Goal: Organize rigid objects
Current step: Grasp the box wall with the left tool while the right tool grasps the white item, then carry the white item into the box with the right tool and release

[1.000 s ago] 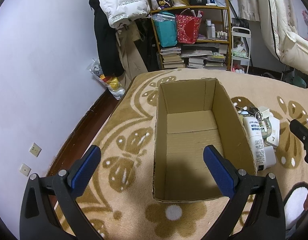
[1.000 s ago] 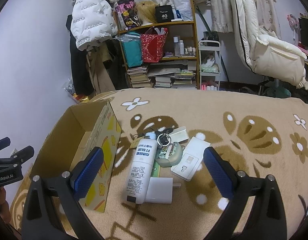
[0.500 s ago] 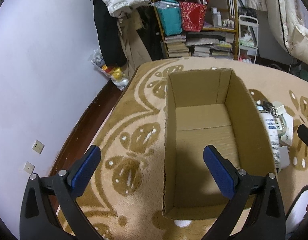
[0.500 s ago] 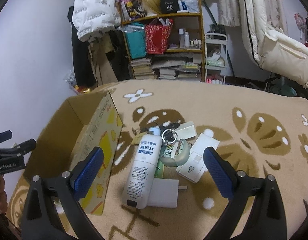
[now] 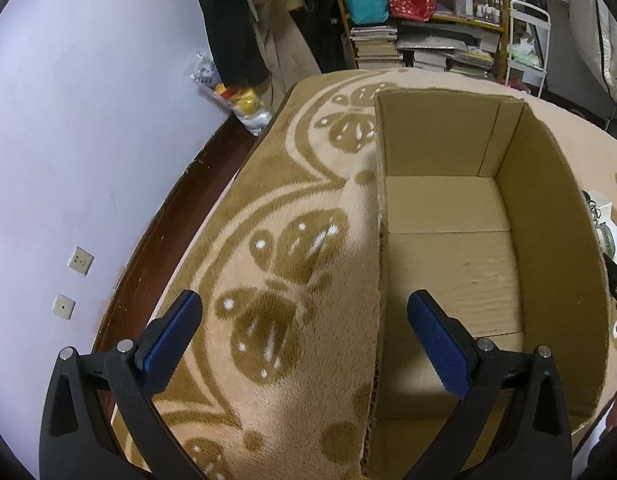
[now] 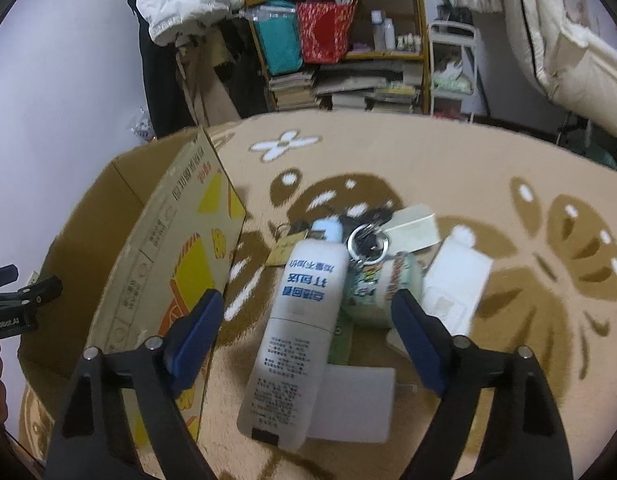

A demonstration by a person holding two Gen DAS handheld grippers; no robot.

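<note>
- Jaws of my left gripper (image 5: 304, 322) gape wide, holding nothing, straddling the left wall of the cardboard box (image 5: 448, 264) on the rug (image 5: 268, 208).
- My right gripper (image 6: 306, 320) is spread wide too, holding nothing, hovering over the white bottle (image 6: 304, 320).
- Bottle lies beside the box, touching a key ring (image 6: 366, 240), round tin (image 6: 382, 294) and white boxes (image 6: 454, 286).
</note>
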